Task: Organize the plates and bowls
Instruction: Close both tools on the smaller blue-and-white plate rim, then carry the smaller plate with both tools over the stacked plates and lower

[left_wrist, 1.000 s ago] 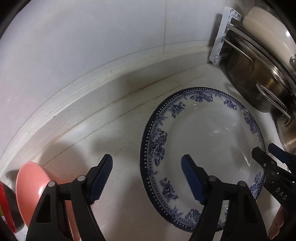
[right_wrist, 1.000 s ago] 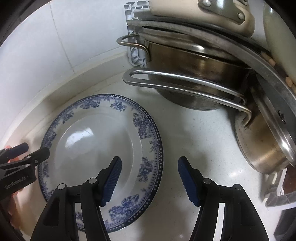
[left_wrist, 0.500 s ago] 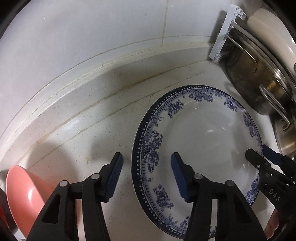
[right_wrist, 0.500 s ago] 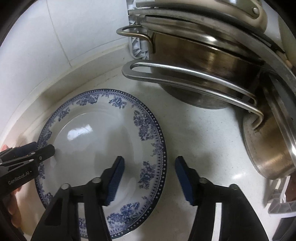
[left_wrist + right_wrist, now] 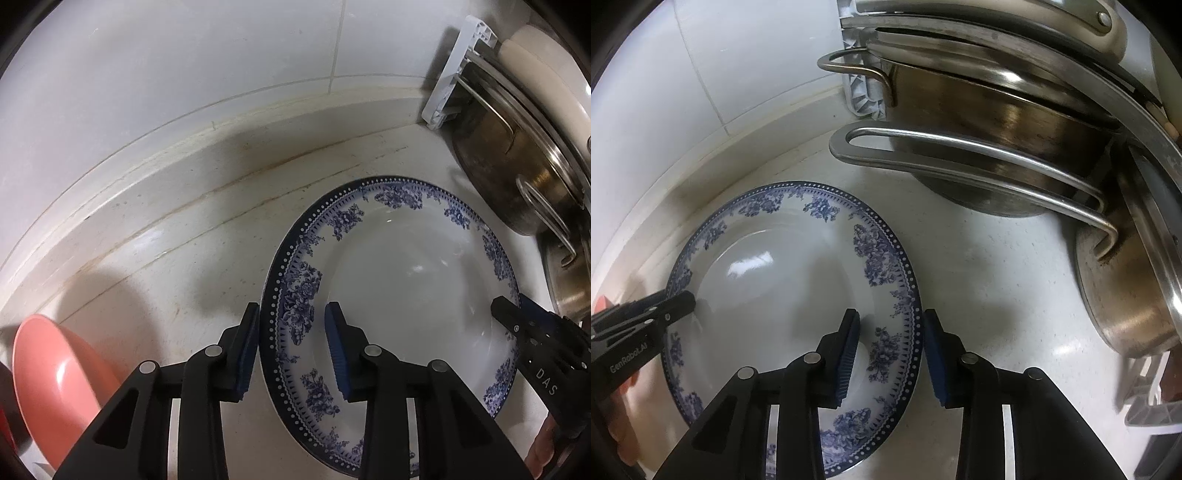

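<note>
A white plate with a blue floral rim [image 5: 399,273] lies on the white counter; it also shows in the right wrist view [image 5: 783,280]. My left gripper [image 5: 293,345] is open, its jaws astride the plate's left rim. My right gripper [image 5: 891,350] is open, its jaws astride the plate's right rim. Each gripper appears in the other's view: the right one at the plate's far edge [image 5: 524,332], the left one at its left edge [image 5: 646,325]. A pink bowl [image 5: 51,376] leans at the lower left of the left wrist view.
Stacked steel pots with loop handles [image 5: 990,155] sit right of the plate on a white rack [image 5: 447,92]. A steel lid [image 5: 1137,295] leans further right. A tiled wall and raised counter edge [image 5: 184,155] run behind the plate.
Both grippers have moved forward onto the plate and narrowed their jaws. The left now straddles the left rim, the right the right rim. The plate has not moved.
</note>
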`<state>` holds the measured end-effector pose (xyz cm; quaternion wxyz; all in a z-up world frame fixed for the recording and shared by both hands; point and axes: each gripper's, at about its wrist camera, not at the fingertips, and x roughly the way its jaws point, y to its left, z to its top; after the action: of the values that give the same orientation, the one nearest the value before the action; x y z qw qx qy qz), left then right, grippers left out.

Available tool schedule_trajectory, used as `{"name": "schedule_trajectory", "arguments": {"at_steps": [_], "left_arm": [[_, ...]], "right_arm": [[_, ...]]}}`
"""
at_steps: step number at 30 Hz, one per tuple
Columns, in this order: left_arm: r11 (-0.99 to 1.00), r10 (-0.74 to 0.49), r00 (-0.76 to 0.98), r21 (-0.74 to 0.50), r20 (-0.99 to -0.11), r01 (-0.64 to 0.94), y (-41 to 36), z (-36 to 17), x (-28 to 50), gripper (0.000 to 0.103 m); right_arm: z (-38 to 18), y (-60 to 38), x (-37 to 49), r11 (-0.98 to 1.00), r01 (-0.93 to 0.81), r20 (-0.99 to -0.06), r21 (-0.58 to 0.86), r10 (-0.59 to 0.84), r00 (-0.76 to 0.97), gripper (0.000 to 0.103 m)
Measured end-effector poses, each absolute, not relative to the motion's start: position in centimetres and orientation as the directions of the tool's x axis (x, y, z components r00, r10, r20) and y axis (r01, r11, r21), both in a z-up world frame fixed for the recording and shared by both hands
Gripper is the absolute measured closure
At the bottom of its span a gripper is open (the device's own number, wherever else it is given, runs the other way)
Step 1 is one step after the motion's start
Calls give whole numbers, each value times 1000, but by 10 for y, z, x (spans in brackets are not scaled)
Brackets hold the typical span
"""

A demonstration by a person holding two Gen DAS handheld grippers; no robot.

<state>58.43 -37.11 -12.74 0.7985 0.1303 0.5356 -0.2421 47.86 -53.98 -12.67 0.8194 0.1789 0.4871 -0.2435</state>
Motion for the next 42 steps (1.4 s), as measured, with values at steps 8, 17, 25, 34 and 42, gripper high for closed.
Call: {"name": "schedule_trajectory", "arguments": {"at_steps": [8,17,25,34,42], "left_arm": [[861,-249,342,-45,-906,507,-357,-113,573,68],[862,-265,409,-25,-873,506,-324,-85,537,68],[872,-281,417,-49,-864,487,-289,-68,505,68],[896,-284,453,-66,-845,439,-239,-42,472,68],[922,-270,493,-75,-827,379,-182,-26,444,68]], "right_arm": [[-111,-536,472,819,570,-877,66,-224,425,67],[-87,-509,445,836,545,-866,65,-224,447,67],[-63,-479,416,850,524,-860,43,-236,453,67],[-37,-432,384,872,488,-833,24,-252,492,67],[-14,-375,360,905,425,-809,-2,-251,531,67]]}}
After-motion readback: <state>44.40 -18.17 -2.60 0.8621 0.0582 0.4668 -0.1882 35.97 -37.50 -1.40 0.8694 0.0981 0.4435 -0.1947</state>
